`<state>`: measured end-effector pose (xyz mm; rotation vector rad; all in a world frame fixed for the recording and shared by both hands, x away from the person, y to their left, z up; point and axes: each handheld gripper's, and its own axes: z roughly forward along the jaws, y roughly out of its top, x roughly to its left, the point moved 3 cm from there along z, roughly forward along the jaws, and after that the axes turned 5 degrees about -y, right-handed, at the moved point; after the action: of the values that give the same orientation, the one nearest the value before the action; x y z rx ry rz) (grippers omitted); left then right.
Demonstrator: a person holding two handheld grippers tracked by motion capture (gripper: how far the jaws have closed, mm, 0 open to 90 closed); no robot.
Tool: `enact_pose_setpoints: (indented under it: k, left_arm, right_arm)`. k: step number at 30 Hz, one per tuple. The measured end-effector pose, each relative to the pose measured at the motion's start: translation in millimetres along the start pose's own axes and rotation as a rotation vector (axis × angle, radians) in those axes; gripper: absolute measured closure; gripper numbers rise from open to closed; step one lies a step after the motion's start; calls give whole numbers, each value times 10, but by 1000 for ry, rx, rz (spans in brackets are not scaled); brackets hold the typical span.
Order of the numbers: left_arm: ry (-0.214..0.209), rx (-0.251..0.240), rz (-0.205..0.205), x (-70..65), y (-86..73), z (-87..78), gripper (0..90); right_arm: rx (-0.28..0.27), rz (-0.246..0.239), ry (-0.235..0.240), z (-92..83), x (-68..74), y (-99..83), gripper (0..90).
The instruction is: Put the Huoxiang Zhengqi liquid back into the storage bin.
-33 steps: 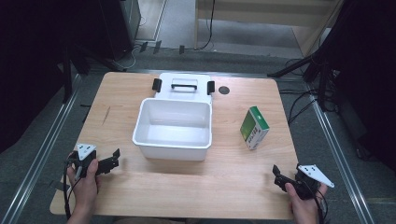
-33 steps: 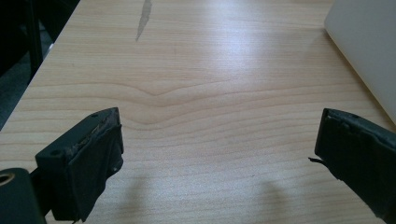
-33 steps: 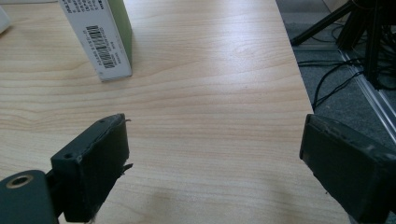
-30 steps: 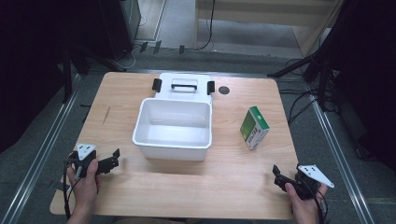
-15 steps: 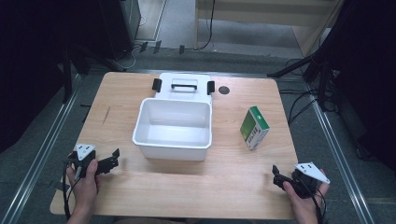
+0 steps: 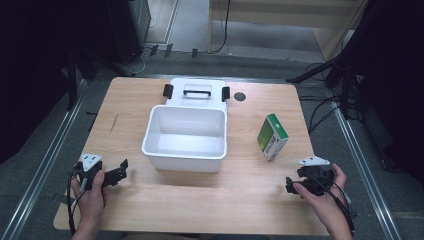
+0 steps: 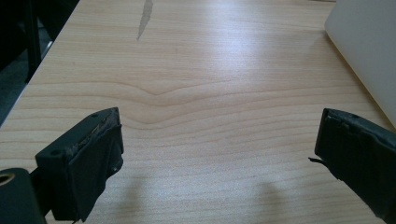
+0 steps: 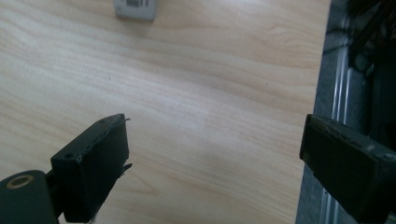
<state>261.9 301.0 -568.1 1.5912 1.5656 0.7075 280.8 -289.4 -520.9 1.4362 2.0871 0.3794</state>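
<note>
In the right gripper view, the green box (image 8: 134, 9) is cut off at the top edge, so just its pale lower end and a barcode-like patch show. In the left gripper view, the white tub (image 7: 369, 51) is clipped at the right edge, leaving one sloping wall to see. The print on the box is too small to read from the high view.

The green box (image 6: 272, 136) stands tilted on the right part of the table (image 6: 200, 200), near the right gripper (image 6: 292, 187) but apart from it, and well clear of the white tub (image 6: 186, 137) at the middle. Behind the tub and touching its far rim lies a white lid (image 6: 196, 92) with a handle and two black clips. A small dark round spot (image 6: 240, 96) sits just right of the lid.

The right gripper (image 8: 212, 154) is held over the table's right edge, with one jaw past the wood and over the grey floor rail (image 8: 336, 93); its jaws are spread wide with nothing between them. The left gripper (image 6: 120, 171) sits near the front left corner, its jaws (image 7: 219, 158) likewise parted and empty over bare wood. Open tabletop runs along the whole front between the two hands.
</note>
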Motion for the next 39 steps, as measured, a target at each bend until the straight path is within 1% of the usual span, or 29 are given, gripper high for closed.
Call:
enact_pose_setpoints:
  k: [1, 2, 3, 4, 5, 6, 9, 11, 12, 13, 14, 15, 18, 19, 20, 21, 22, 24, 26, 27, 29, 30, 31, 34, 36, 39]
  left_arm:
    - [0, 1, 0, 0, 0, -1, 20]
    - [-1, 1, 0, 0, 0, 0, 20]
    - [-1, 1, 0, 0, 0, 1, 20]
    - [-1, 2, 1, 0, 0, 2, 20]
    - [-1, 2, 1, 0, 0, 2, 20]
    - [-1, 3, 1, 0, 0, 2, 20]
    - [-1, 5, 1, 0, 1, 2, 20]
    - [-1, 4, 1, 0, 0, 2, 20]
    - [-2, 5, 1, 0, 1, 2, 20]
    - [-2, 3, 0, 1, 1, 3, 20]
    - [-3, 2, -1, 1, 1, 2, 20]
    - [-4, 3, -1, 2, 1, 3, 20]
    - [-5, 5, -2, 3, 1, 5, 20]
    - [-5, 5, -2, 3, 2, 5, 20]
    - [-6, 4, -1, 4, 3, 5, 20]
    - [-6, 5, -2, 3, 3, 6, 20]
    - [-6, 5, -2, 3, 3, 7, 20]
    - [-7, 6, -2, 3, 3, 6, 20]
    - [-8, 6, -2, 6, 3, 6, 20]
    - [-9, 6, -3, 5, 3, 7, 20]
    - [-9, 6, -4, 6, 3, 7, 20]
    - [-10, 6, -3, 7, 3, 7, 20]
    - [-10, 5, -4, 6, 3, 8, 20]
    - [-11, 5, -6, 8, 3, 9, 20]
    - [-11, 6, -5, 8, 3, 8, 20]
    - [-12, 6, -5, 8, 3, 9, 20]
  right_arm:
    - [70, -41, 0, -20, -10, 73, 79]
    - [70, -41, 0, -20, -10, 73, 79]
    - [137, -71, 4, -61, -16, 154, 79]
    - [162, -89, 6, -83, -17, 195, 79]
    - [162, -89, 6, -83, -17, 195, 79]
    - [180, -108, 3, -104, -17, 238, 79]
    - [237, -141, -3, -159, 0, 370, 78]
    - [269, -143, 13, -189, 18, 462, 78]
    - [292, -154, 29, -210, 42, 553, 78]
    - [292, -154, 29, -210, 42, 553, 78]
    - [307, -157, 36, -218, 56, 595, 78]
    - [333, -169, 53, -222, 75, 675, 75]
    - [338, -172, 63, -237, 80, 764, 76]
    - [342, -156, 83, -264, 76, 855, 84]
    - [342, -156, 83, -264, 76, 855, 84]
    - [340, -141, 92, -287, 68, 944, 123]
    - [340, -141, 92, -287, 68, 944, 123]
    - [356, -120, 110, -292, 68, 1030, 134]
    - [366, -118, 117, -290, 75, 1089, 142]
    - [381, -108, 122, -281, 79, 1155, 160]
    - [386, -108, 121, -275, 77, 1186, 171]
    - [389, -107, 123, -269, 76, 1218, 189]
    - [394, -103, 137, -260, 73, 1279, 225]
    - [401, -101, 149, -240, 70, 1335, 229]
    - [411, -91, 156, -209, 58, 1414, 254]
    - [423, -83, 161, -190, 56, 1464, 278]
